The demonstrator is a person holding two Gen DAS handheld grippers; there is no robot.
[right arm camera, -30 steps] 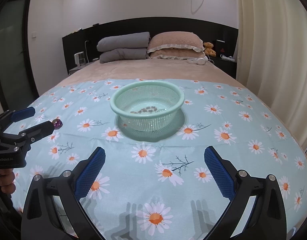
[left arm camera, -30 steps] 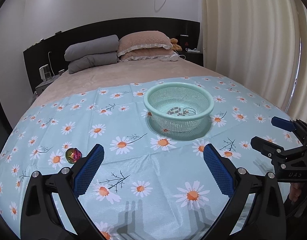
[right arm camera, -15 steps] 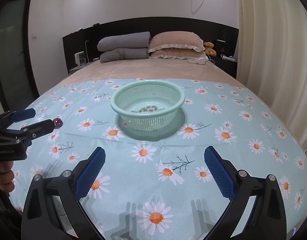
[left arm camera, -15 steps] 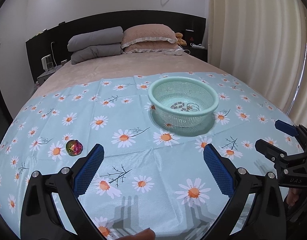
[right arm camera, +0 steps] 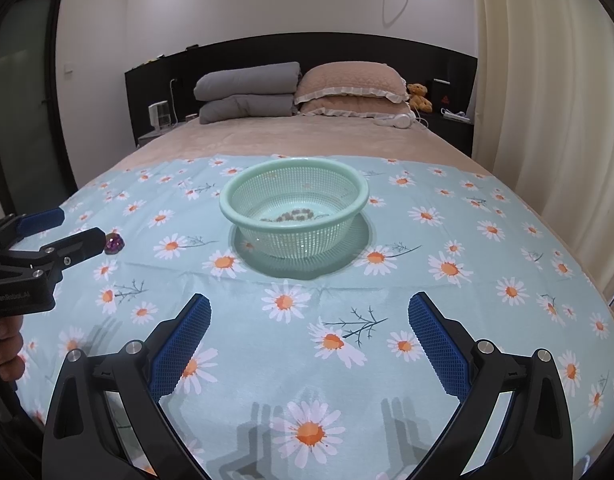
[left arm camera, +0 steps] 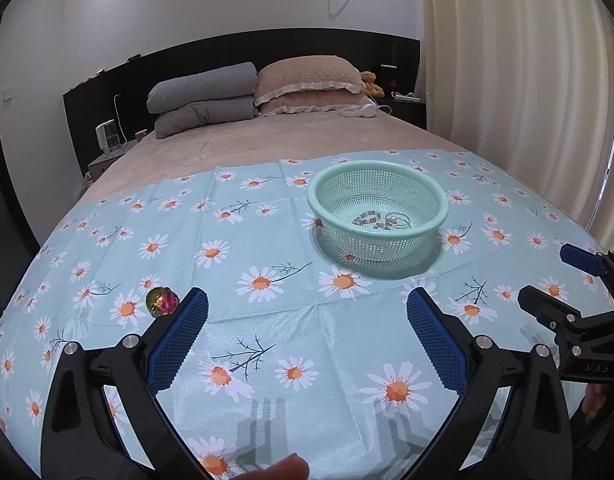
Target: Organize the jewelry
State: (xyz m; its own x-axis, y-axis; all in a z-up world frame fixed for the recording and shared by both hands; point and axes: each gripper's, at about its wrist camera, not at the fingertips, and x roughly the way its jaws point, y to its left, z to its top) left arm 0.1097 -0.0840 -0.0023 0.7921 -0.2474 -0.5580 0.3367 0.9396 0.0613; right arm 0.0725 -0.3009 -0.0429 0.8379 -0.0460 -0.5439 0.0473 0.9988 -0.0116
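Note:
A mint green mesh basket (left arm camera: 439, 196) (right arm camera: 227, 204) sits on the daisy-print cloth (left arm camera: 267, 320) (right arm camera: 447, 216), holding a beaded bracelet (left arm camera: 367, 219) (right arm camera: 293, 214) and a thin ring-like piece (left arm camera: 399, 221). An iridescent round jewel (left arm camera: 162, 301) (right arm camera: 114, 243) lies on the cloth, just left of my left gripper's left fingertip. My left gripper (left arm camera: 307, 312) (right arm camera: 73, 230) is open and holds nothing. My right gripper (right arm camera: 309, 316) (left arm camera: 563, 276) is open too, hovering in front of the basket.
The cloth covers the foot of a beige bed (right arm camera: 291, 136). Grey folded quilts (right arm camera: 247, 96), a pink pillow (right arm camera: 351, 82), white headphones (right arm camera: 399, 121) and a small teddy bear (right arm camera: 418, 96) lie at the headboard. Cream curtains (right arm camera: 547, 100) hang on the right. A fingertip (left arm camera: 275, 470) shows at the bottom.
My left gripper has tilted and pulled back a little, so the basket sits farther off and the jewel lies closer to its left finger. The right gripper has hardly moved.

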